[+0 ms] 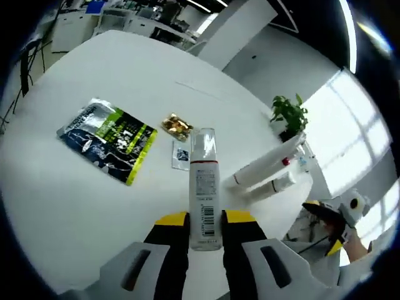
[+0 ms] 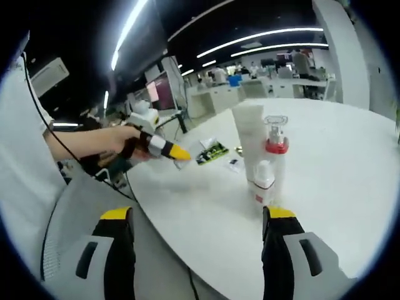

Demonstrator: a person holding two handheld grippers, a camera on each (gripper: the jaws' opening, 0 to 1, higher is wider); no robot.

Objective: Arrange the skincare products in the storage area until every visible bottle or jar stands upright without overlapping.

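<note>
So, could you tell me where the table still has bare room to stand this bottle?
The left tongs hold the clear-capped bottle. The table is bare below the green-and-blue packet, and beyond it toward the far edge. It is crowded around the gold wrapper and small sachet, and at the white tubes near the edge.

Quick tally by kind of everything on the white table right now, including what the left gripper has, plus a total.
Skincare containers: 4 – clear pump bottle in the left gripper, white tube, red-collared pump bottle, small white bottle
Printed pouches: 1 – dark and green pouch
Small sachets: 1 – sachet
Gold-wrapped items: 1 – gold wrapper
Total: 7
</note>
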